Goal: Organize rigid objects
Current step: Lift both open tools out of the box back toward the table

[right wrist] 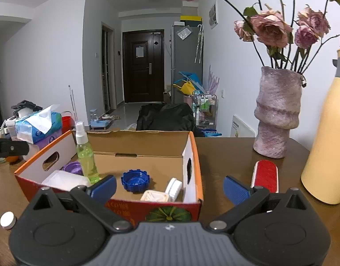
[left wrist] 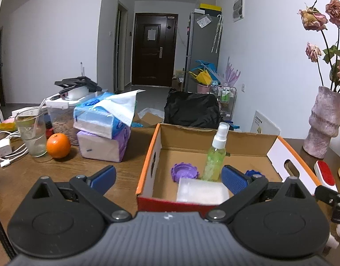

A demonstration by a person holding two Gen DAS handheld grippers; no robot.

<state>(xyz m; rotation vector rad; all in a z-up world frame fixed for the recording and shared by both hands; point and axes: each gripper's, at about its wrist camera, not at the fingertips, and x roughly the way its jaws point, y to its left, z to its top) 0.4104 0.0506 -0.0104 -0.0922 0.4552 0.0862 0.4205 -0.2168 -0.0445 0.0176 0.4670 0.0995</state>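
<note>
Evidently well advanced: cardboard box (right wrist: 195, 155) already holds spray bottle (right wrist: 85, 155), blue cap (right wrist: 135, 180), purple cap (left wrist: 184, 171) and more. Red brush (right wrist: 265, 175) remains on surface, right of box. Left tool (left wrist: 167, 178) and right tool (right wrist: 170, 187) both gape, empty.

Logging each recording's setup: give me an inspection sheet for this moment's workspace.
Surface: brown wooden table.
Job's things: cardboard box holds an upright green spray bottle, blue cap, purple cap, white container; red lint brush lies outside, right of the box.
Clutter: orange, glass, tissue packs, vase, yellow bottle.
Grippers: left gripper and right gripper open, empty.
Cables: white charger cable.
Surroundings: dark door, fridge.
</note>
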